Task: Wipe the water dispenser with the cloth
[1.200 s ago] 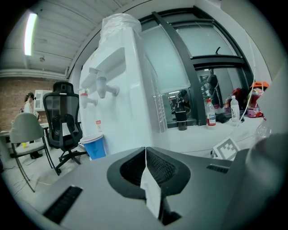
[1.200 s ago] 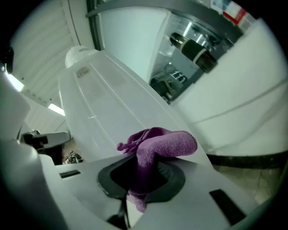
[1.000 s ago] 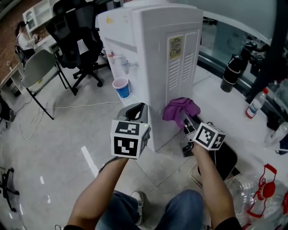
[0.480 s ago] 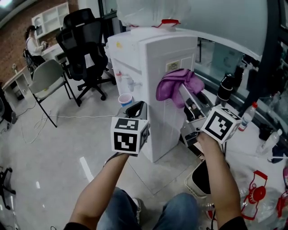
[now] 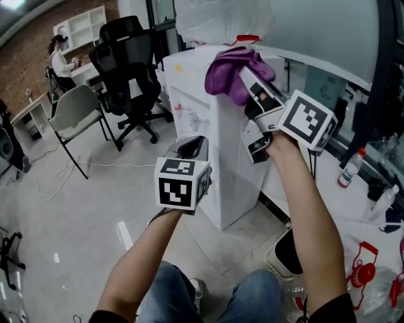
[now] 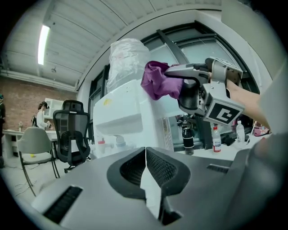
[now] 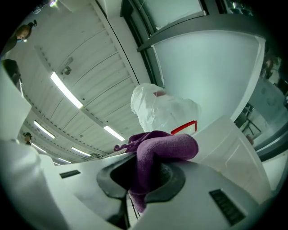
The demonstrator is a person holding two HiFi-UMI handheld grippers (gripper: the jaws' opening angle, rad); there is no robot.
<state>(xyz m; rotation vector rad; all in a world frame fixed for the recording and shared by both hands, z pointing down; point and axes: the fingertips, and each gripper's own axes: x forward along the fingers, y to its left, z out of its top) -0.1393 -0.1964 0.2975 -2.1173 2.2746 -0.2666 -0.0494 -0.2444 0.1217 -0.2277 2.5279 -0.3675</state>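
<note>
Head view: the right gripper is raised to the top of the dispenser. Its jaws are clamped on the purple cloth, which bunches out ahead of the tips so that fabric, not plastic, meets the white casing. The cloth sits at the top edge, just below the wrapped bottle. I judge this to be the upper end of a wiping stroke along the side panel. The left gripper hangs lower and nearer the person, well apart from the dispenser, probably parked out of the way since one arm is enough for wiping.

Left gripper view: the left gripper has its jaws pressed together with nothing between them. Beyond it, the cloth bulges from the right gripper beside the bottle, above the dispenser. Whether the cloth actually presses on the top cannot be told here.

Right gripper view: the right gripper pinches a fold of cloth, the rest mounding over the jaws. The bottle and the dispenser top lie just ahead.

Against the earlier frames, the cloth has climbed from low on the side panel, past the label, to the top edge. The left gripper has barely shifted.
</note>
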